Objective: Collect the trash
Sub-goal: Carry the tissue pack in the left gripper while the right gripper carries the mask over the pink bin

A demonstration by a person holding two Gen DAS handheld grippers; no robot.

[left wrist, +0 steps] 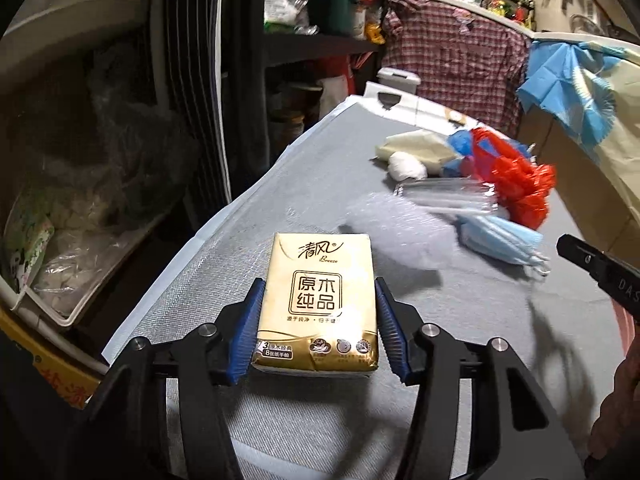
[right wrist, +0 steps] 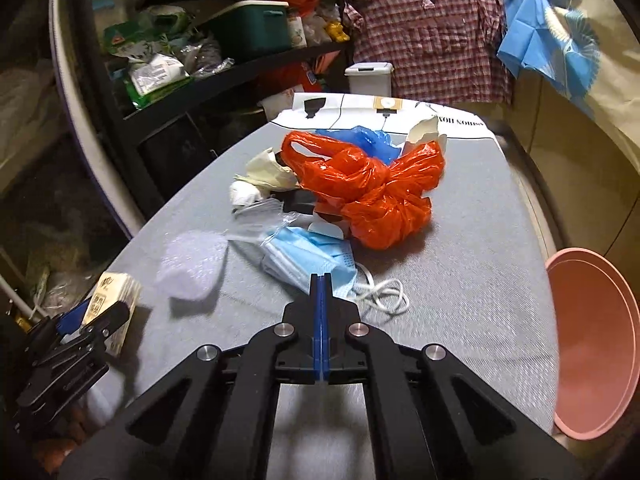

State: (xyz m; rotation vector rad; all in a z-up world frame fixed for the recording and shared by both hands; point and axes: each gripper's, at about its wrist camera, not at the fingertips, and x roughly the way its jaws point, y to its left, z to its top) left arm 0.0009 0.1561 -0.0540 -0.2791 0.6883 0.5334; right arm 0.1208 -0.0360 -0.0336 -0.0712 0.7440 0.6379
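Note:
My left gripper (left wrist: 319, 286) is shut on a gold tissue pack (left wrist: 318, 280), its blue pads pressed on both sides, just above the grey table (left wrist: 248, 216). The pack also shows in the right wrist view (right wrist: 114, 300) at the table's left edge. My right gripper (right wrist: 321, 278) is shut and empty, its tips over a blue face mask (right wrist: 304, 258). Beyond lie a white bubble-wrap pouch (right wrist: 192, 262), clear plastic wrap (right wrist: 260, 210), a red plastic bag (right wrist: 372, 192), a blue bag (right wrist: 360, 138) and crumpled paper (right wrist: 244, 192).
A pink bin (right wrist: 592, 344) stands off the table's right edge. A cluttered black shelf (right wrist: 180, 64) and a tray of bags (left wrist: 60, 248) stand to the left. A small white bin (right wrist: 368, 78) and a hanging plaid shirt (right wrist: 432, 40) are beyond the far end.

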